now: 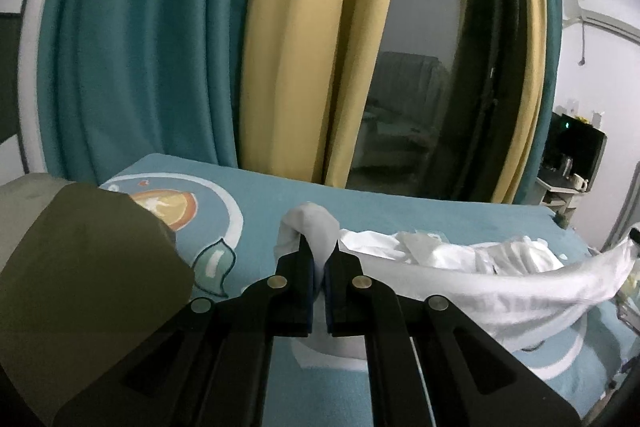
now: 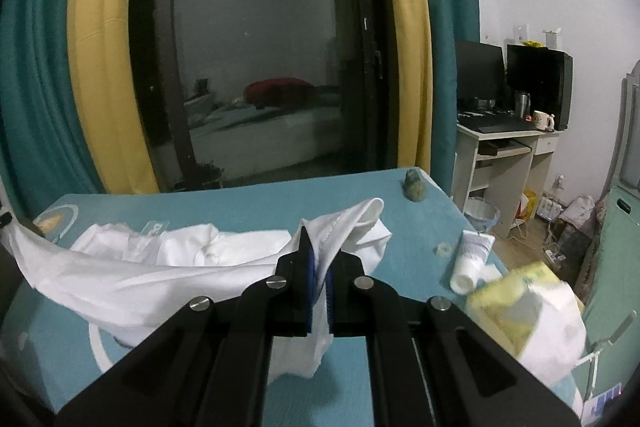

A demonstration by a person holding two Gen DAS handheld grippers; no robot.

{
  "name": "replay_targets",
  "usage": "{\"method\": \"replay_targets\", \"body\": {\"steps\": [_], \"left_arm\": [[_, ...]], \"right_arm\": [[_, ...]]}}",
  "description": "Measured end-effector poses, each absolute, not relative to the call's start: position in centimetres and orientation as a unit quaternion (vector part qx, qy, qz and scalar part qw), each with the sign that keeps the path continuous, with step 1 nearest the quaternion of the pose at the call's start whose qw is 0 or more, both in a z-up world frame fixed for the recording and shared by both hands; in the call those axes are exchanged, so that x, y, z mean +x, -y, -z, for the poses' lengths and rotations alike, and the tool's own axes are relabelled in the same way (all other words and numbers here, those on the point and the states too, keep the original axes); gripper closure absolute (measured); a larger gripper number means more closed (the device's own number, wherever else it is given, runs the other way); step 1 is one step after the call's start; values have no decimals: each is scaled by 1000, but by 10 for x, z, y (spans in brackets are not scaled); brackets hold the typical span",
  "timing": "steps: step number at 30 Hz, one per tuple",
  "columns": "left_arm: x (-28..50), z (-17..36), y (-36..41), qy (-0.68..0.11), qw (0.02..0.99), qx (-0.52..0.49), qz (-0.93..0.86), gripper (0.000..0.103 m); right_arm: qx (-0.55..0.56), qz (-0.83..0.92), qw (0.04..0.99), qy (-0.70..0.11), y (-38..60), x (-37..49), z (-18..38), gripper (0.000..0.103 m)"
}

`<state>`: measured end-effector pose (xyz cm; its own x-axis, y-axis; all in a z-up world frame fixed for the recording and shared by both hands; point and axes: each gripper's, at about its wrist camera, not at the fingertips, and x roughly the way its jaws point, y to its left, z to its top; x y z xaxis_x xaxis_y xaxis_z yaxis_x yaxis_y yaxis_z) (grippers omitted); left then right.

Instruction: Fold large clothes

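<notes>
1. Two grippers in play. Left gripper clamped down on a bunched corner of the white garment, cloth pinched between the blue pads and puffing up above the tips.
2. Right gripper likewise clenched on the other end of the same white garment, fabric squeezed between the pads and trailing down below them.
3. One garment only: stretched as a sagging band between the two grippers, the rest heaped and crumpled on the teal bedsheet behind the band.
4. One olive-green folded cloth at the left of the left wrist view, lying over the sheet's printed orange circle.
5. One white tube on the sheet near the right edge, capped end toward the camera; one small clear ring just beside it.
6. One small greenish round object at the far corner of the bed; too small to identify.
7. One white plastic bag at lower right, yellow packaging showing in its mouth, blurred.
8. One waste bin on the floor beside the desk; contents not visible.
9. On the desk: two dark monitors, one steel cup, one white kettle.
10. Teal and yellow curtains flanking one dark glass door.
</notes>
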<state>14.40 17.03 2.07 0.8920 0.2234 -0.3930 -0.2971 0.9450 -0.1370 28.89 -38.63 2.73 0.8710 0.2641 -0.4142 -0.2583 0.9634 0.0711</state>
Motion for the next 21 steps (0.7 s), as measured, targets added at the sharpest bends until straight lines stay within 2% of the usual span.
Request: {"method": "replay_targets", "body": {"steps": [10,21], "left_arm": [[217,-11,-188,-223,963,-65,-137,99],[304,34,-215,-308,937,-93,-134,99]], "right_arm": [[-7,-148,963,-226,367,363,-28,99],[-1,-132,948,-289,349,436,16,99]]}}
